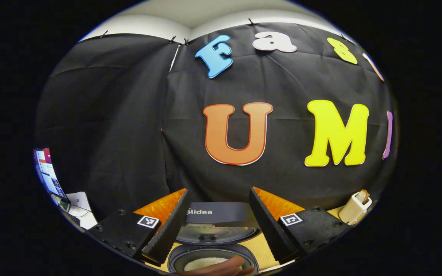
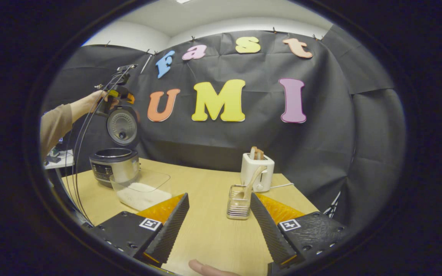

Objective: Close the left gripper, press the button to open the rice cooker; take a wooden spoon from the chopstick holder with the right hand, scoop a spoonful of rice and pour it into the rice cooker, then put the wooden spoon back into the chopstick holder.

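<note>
Rice cooker (image 2: 114,163), far left of table (image 2: 205,234): lid (image 2: 122,125) up, so button step judged done. Wooden spoon (image 2: 248,186) rests in chopstick holder (image 2: 238,202), just in front of toaster (image 2: 257,172); rice tub (image 2: 143,190) beside cooker. Right gripper (image 2: 218,220): jaws wide, empty, w/ holder between them farther off. Left gripper (image 1: 218,220): jaws apart, above cooker. Next, prob.: advance right, pinch spoon handle.
</note>
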The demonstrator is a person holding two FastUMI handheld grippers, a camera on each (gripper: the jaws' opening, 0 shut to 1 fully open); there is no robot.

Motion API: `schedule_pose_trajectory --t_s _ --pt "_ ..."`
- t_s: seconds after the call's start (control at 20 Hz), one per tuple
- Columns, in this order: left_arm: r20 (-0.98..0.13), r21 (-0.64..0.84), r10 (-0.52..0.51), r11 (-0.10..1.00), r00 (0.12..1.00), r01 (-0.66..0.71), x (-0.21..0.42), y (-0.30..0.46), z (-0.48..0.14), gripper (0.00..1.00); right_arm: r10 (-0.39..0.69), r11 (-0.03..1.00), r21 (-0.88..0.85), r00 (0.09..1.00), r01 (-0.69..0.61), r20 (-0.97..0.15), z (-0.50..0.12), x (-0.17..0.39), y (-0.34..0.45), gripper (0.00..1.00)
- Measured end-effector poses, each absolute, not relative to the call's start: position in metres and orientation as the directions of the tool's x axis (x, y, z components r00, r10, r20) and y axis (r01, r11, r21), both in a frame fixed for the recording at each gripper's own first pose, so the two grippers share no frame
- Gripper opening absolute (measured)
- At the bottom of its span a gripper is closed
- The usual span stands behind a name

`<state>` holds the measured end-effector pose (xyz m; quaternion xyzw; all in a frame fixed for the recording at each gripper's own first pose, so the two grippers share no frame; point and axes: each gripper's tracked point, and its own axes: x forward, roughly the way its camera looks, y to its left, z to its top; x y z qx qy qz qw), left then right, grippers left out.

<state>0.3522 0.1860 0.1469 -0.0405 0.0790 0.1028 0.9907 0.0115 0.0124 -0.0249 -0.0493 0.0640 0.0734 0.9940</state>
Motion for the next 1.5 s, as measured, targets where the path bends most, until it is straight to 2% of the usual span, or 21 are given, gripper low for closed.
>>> schedule_pose_trajectory --t_s 0.15,0.45,0.6,0.65,0.95,1.25,1.35,1.4,1.45,1.5 --pt "-0.200 0.043 0.234 0.972 0.952 -0.230 0.340 0.179 0.141 0.96 0.142 0.986 -0.071 0.978 -0.154 -0.150 -0.027 0.009 0.016 0.97" --pt "-0.217 0.034 0.204 0.979 0.955 -0.201 0.300 0.166 0.131 0.95 0.186 0.976 -0.089 0.974 -0.198 -0.128 -0.016 -0.014 0.031 0.95" --pt "-0.221 0.066 0.182 0.983 0.958 -0.172 0.277 0.158 0.121 0.95 0.222 0.971 -0.070 0.970 -0.230 -0.103 -0.004 -0.025 0.041 0.98" --pt "-0.225 0.077 0.177 0.983 0.958 -0.164 0.271 0.156 0.118 0.95 0.222 0.971 -0.071 0.970 -0.230 -0.101 -0.002 -0.026 0.043 0.95" --pt "-0.234 0.075 0.185 0.982 0.954 -0.172 0.265 0.154 0.115 0.95 0.234 0.967 -0.079 0.967 -0.242 -0.104 -0.003 -0.030 0.053 0.97" --pt "-0.371 0.070 0.180 0.984 0.911 -0.165 0.249 0.146 0.102 0.94 0.217 0.972 -0.070 0.971 -0.224 -0.099 -0.001 -0.031 0.048 0.94" --pt "-0.429 0.074 0.177 0.984 0.886 -0.161 0.239 0.143 0.094 0.94 0.221 0.971 -0.074 0.970 -0.229 -0.101 -0.001 -0.031 0.050 0.97" --pt "-0.445 0.072 0.176 0.984 0.878 -0.161 0.235 0.142 0.092 0.94 0.226 0.969 -0.074 0.968 -0.235 -0.108 -0.004 -0.030 0.052 0.95" --pt "-0.449 0.071 0.173 0.985 0.877 -0.158 0.234 0.141 0.091 0.94 0.228 0.969 -0.073 0.967 -0.237 -0.116 -0.006 -0.030 0.053 0.98" --pt "-0.453 0.064 0.168 0.986 0.876 -0.156 0.231 0.141 0.090 0.94 0.231 0.968 -0.075 0.965 -0.241 -0.121 -0.007 -0.032 0.054 0.95"
